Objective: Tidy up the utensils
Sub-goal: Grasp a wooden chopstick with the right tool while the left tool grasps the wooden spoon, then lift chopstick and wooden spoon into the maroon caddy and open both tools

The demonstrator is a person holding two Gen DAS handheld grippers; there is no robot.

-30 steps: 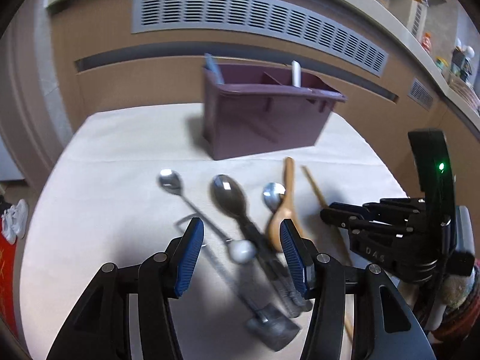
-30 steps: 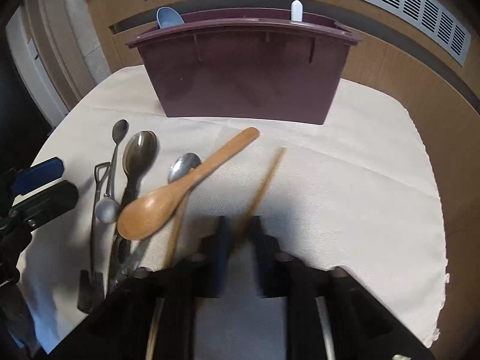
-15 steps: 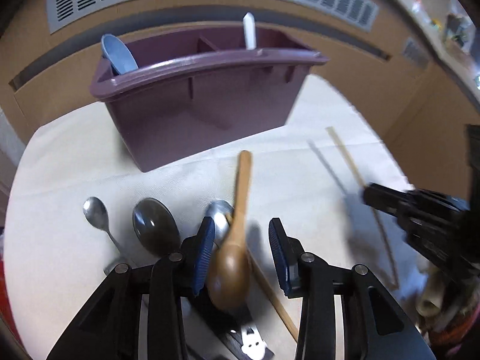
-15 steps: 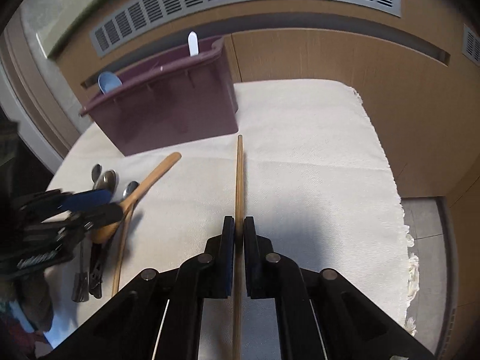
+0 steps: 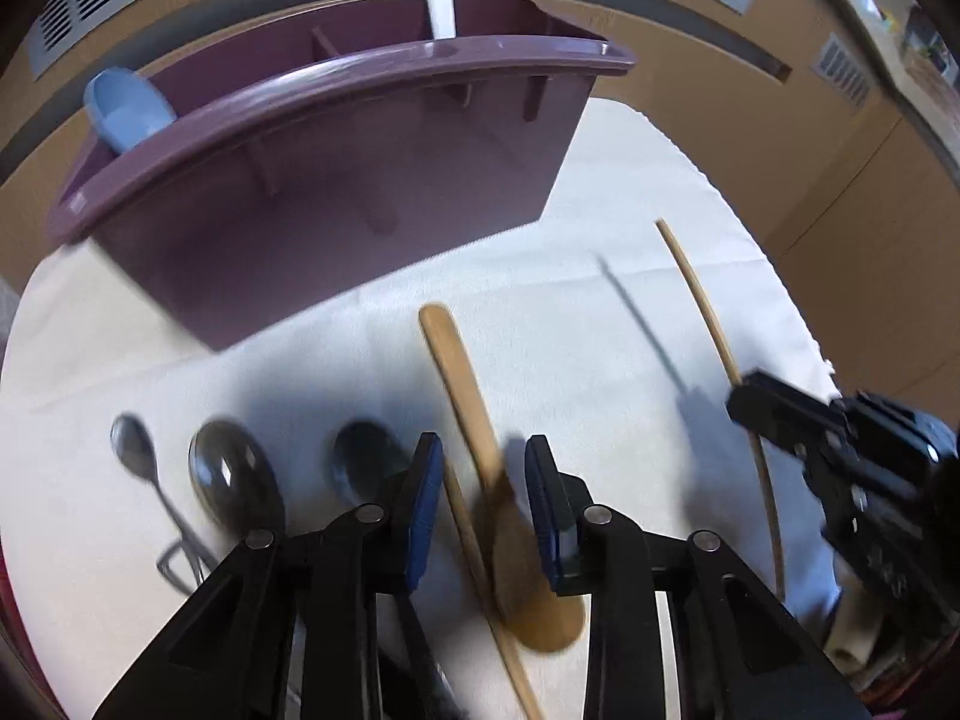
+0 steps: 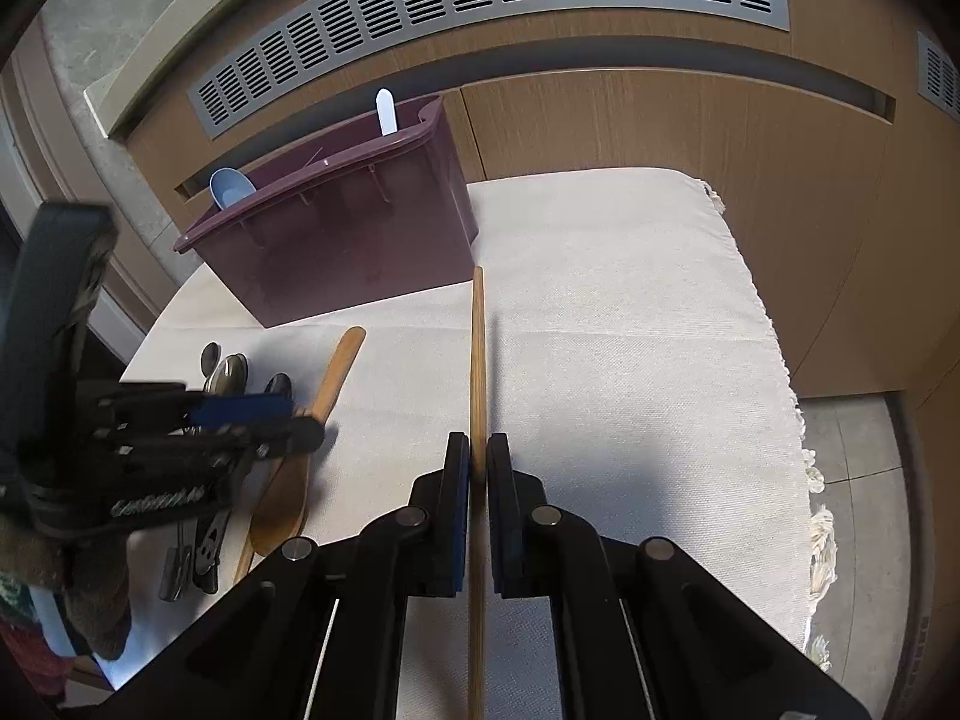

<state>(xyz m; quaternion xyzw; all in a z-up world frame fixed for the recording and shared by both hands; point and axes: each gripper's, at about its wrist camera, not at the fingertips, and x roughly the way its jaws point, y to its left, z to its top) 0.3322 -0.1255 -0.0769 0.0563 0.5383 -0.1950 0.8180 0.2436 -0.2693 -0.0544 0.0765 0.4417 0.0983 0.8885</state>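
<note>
Left wrist: the left gripper (image 5: 483, 501) is hanging spread around the wooden spoon (image 5: 480, 438) lying on the cloth (image 5: 540, 324) before the caddy (image 5: 336, 180). Right wrist: the right gripper (image 6: 477, 480) is pinching a chopstick (image 6: 477, 360) pointing toward the caddy.

A cream woven cloth (image 6: 630, 312) with a fringed edge covers the supporting surface. Directly on it, ahead of the left jaws, stands a maroon plastic compartmented caddy (image 5: 336, 192). A light wooden spoon (image 5: 480, 456) lies between those jaws, handle toward the caddy. A thin wooden chopstick (image 5: 486, 576) lies under it. Left of the jaws lie three dark metal spoons (image 5: 234, 486), side by side, bowls toward the caddy.
</note>
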